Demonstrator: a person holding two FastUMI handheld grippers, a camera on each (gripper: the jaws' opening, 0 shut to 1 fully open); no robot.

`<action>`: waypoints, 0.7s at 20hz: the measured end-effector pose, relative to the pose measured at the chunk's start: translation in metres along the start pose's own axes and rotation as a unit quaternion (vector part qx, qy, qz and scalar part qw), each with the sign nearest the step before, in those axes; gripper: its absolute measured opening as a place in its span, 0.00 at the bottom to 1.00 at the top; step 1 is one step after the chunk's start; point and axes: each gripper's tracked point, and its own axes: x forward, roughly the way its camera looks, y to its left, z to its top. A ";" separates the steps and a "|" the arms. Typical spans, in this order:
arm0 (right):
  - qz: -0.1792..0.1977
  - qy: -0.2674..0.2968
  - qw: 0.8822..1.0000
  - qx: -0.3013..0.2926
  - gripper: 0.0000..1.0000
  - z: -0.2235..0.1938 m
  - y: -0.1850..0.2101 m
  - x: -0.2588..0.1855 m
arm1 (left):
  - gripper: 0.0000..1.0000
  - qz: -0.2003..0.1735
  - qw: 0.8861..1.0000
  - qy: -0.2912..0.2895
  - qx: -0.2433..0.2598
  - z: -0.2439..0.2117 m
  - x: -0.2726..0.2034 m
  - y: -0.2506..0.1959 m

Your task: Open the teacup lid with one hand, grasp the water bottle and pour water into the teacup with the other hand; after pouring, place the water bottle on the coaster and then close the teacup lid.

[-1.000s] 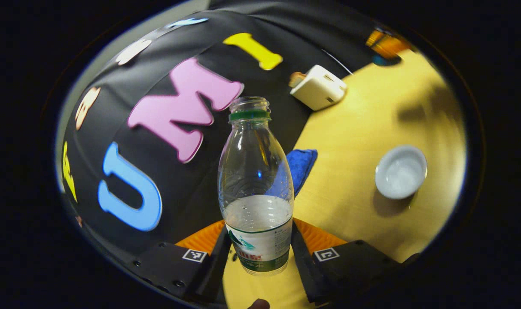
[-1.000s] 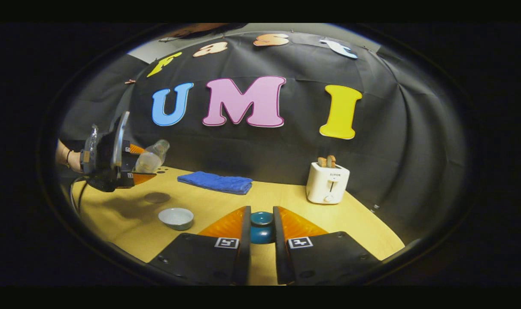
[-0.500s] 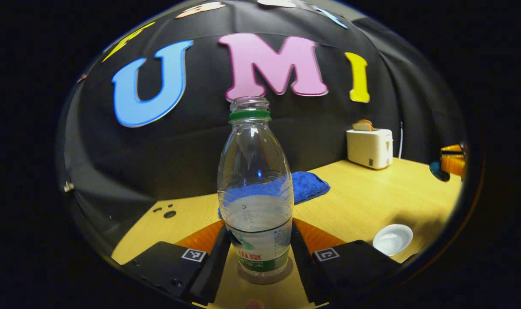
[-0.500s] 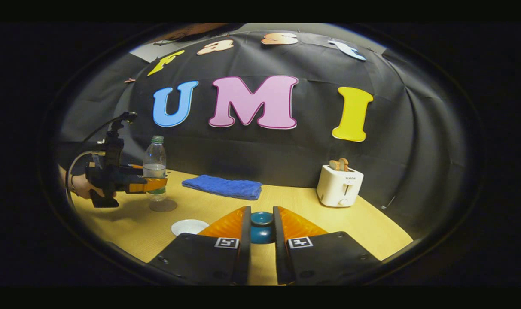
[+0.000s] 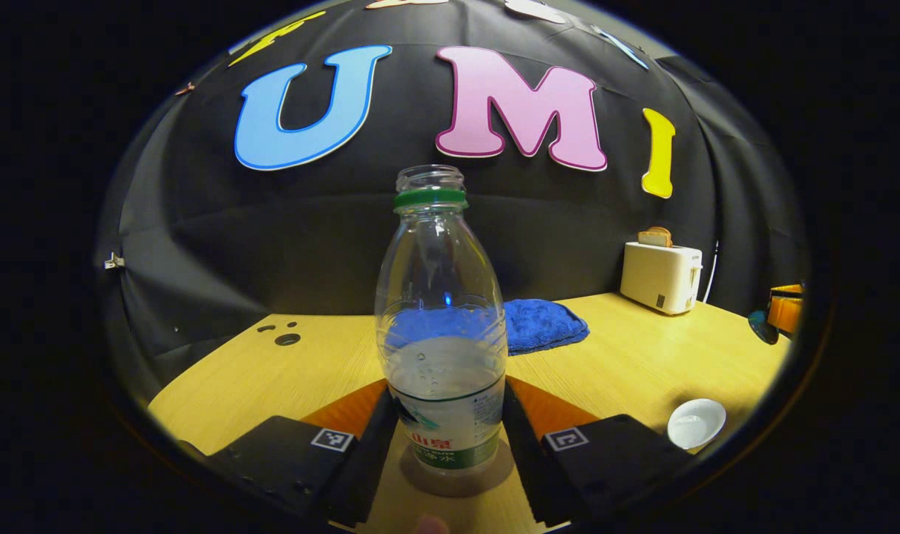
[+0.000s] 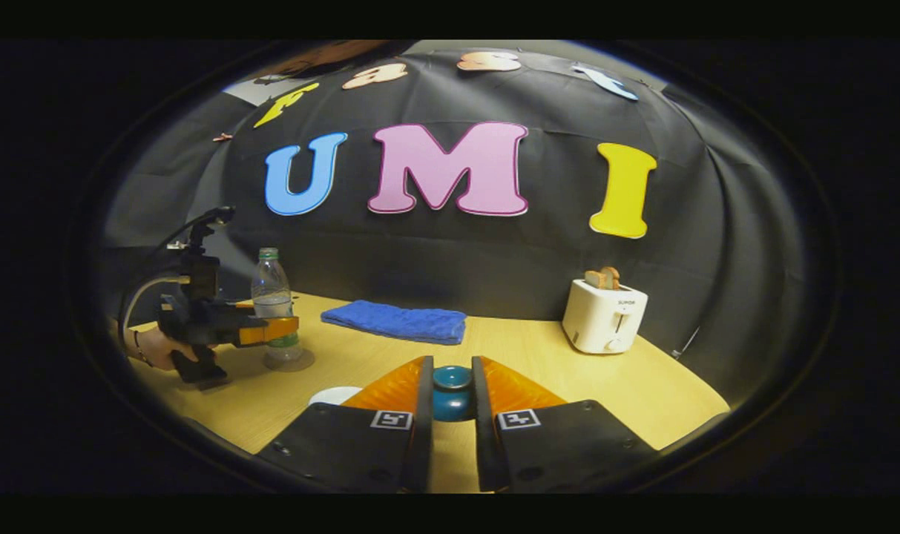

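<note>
Two claws work over a pale wooden surface [image 6: 539,356] in front of the booth's black cloth wall. The left claw [image 5: 447,434] is clamped on the lower, labelled part of an uncapped water bottle [image 5: 442,326], one finger on each side; the bottle stands upright on a round brown coaster [image 5: 457,475] and is less than half full. In the right gripper view the same bottle [image 6: 273,300] stands on the coaster [image 6: 292,360] with the left claw [image 6: 271,330] around it, held by a hand [image 6: 153,346] at the picture's left edge. The right claw [image 6: 452,404] is closed on the knob of a dark teal teacup lid [image 6: 452,393], held between its two fingers. The open white teacup [image 5: 696,423] sits on the surface to the right of the bottle and nearer the camera than it in the left gripper view; in the right gripper view its rim [image 6: 331,394] peeks out beside the right claw's finger. A folded blue cloth [image 6: 396,322] lies behind and to the right of the bottle, near the wall. A white toaster [image 6: 604,319] with bread in its slots stands farther right of the bottle, past the cloth.
</note>
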 end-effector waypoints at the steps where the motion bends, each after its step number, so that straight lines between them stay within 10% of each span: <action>1: 0.004 0.001 1.000 0.002 0.27 -0.001 0.004 0.001 | 0.79 -0.003 1.000 0.003 -0.004 -0.003 0.000 -0.002; 14: 0.072 0.024 0.997 0.032 0.27 -0.026 0.074 0.016 | 0.95 0.017 1.000 0.020 0.001 -0.018 -0.019 0.005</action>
